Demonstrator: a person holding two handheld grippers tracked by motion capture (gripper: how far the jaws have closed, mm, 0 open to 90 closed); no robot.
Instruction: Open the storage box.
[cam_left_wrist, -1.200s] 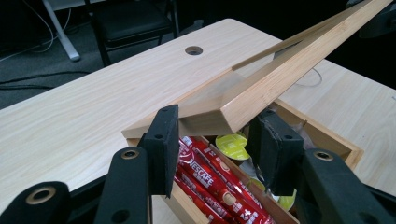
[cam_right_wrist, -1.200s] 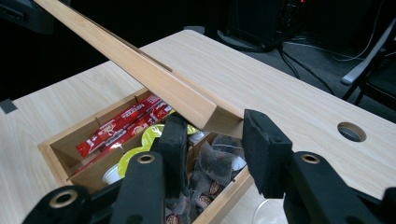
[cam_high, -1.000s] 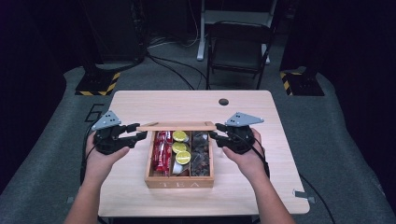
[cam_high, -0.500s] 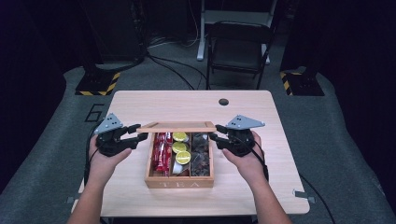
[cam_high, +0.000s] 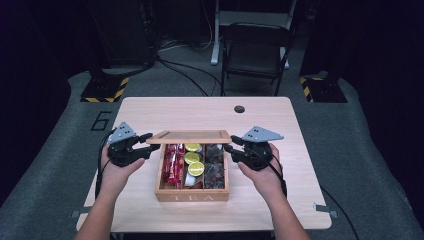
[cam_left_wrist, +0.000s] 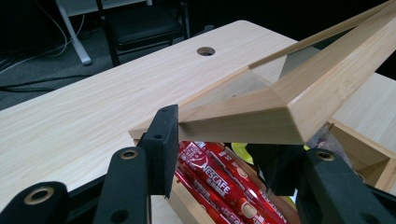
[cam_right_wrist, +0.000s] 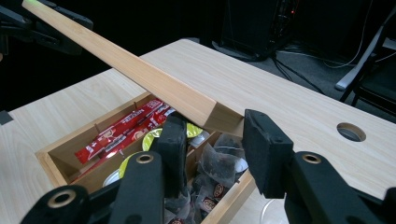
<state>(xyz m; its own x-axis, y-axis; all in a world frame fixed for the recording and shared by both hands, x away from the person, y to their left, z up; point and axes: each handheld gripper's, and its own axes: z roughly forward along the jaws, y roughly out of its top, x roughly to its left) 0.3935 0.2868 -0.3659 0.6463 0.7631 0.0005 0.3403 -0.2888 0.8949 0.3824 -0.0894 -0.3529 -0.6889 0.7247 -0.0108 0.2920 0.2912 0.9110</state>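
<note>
1. Wooden tea box (cam_high: 192, 192), pale grain, square, "TEA" cut into the front wall, sits mid-table nearer the person, between the two hands.
2. Lid (cam_high: 190, 137): flat wooden frame with mitred corners and a clear pane in the middle, held up over the back of the box, tilted, at both front corners.
3. Left gripper (cam_high: 145, 145): black matte jaws with square foam-like pads, closed on the lid's left corner; in the left gripper view the lid (cam_left_wrist: 280, 109) corner sits between the pads, one pad flat on the frame edge, the other under it.
4. Right gripper (cam_high: 231, 148): same black build, grey three-cornered plate on top; in the right gripper view the lid's (cam_right_wrist: 140, 74) cut end lies between the pads. The left pad touches the frame; at the right pad contact looks likely, can't tell for sure. Reads as a grip on the lid.
5. Box interior is split by thin wooden dividers into three columns.
6. Left column: glossy red stick sachets (cam_left_wrist: 210, 177), long and narrow, white print.
7. Middle: round capsules (cam_high: 192, 162) with yellow-green foil tops.
8. Right: dark crinkly tea bags (cam_right_wrist: 219, 168), see-through wrap.
9. Table (cam_high: 280, 125): light wood laminate, rounded corners, round cable hole (cam_high: 239, 108) at the far edge.
10. Grey carpet floor around it; a black chair (cam_high: 255, 55) behind the table.
</note>
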